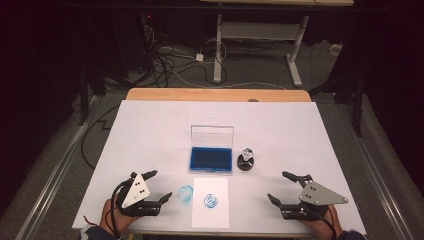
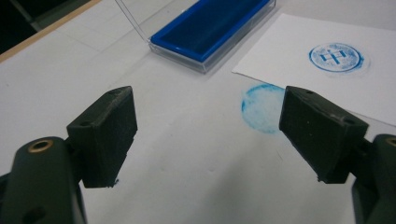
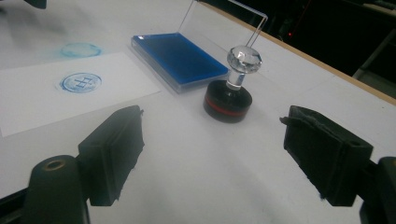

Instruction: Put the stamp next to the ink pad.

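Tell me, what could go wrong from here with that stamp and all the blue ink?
The ink pad lies open beside the paper, so a gripper crossing over could pick up ink and smear it.

A blue smudge already marks the table next to the sheet; another stamping might also miss the paper.

The stamp has a smooth round knob, which might slip between the right gripper's open jaws.

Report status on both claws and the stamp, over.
Left claw open, empty, beside the blue smudge. Right claw open, empty. Stamp upright right of open ink pad; paper already printed. Nothing between right claw and stamp.
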Demonstrator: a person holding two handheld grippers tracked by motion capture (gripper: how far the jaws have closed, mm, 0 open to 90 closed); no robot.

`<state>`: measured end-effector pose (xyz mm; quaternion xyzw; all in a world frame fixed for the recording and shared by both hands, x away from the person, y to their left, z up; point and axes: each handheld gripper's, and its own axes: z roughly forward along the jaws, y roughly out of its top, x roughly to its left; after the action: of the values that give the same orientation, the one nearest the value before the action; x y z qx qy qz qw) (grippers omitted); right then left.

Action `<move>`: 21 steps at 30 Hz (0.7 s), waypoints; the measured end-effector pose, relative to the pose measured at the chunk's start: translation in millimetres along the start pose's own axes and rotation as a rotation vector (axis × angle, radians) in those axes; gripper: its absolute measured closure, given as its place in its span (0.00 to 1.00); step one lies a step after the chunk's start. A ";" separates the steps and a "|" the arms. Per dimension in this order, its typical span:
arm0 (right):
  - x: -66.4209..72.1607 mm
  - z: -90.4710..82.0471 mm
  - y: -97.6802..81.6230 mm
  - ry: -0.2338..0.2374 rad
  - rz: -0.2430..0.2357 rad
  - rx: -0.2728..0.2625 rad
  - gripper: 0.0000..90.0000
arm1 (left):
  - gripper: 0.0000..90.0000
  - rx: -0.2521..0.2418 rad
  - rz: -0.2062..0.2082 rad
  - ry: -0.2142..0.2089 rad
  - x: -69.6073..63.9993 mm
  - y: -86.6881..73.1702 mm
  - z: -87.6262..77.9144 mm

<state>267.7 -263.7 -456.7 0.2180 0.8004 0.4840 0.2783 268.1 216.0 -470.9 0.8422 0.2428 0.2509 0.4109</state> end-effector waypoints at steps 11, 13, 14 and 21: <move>2.1 0.3 1.9 0.000 -0.010 -0.004 0.22 | 0.20 -0.008 0.004 0.008 0.1 0.9 -3.3; 2.1 0.2 1.9 -0.001 -0.012 -0.002 0.22 | 0.20 -0.006 0.005 0.007 0.2 0.9 -2.6; 2.1 0.1 2.0 -0.001 -0.013 -0.002 0.22 | 0.20 -0.006 0.004 0.005 0.1 0.8 -2.3; 2.5 0.0 2.7 0.005 -0.015 -0.009 0.22 | 0.20 -0.004 0.009 -0.001 -0.4 0.9 -2.0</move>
<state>266.0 -260.9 -454.8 0.2097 0.8006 0.4859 0.2809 266.8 216.5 -469.1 0.8425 0.2384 0.2527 0.4117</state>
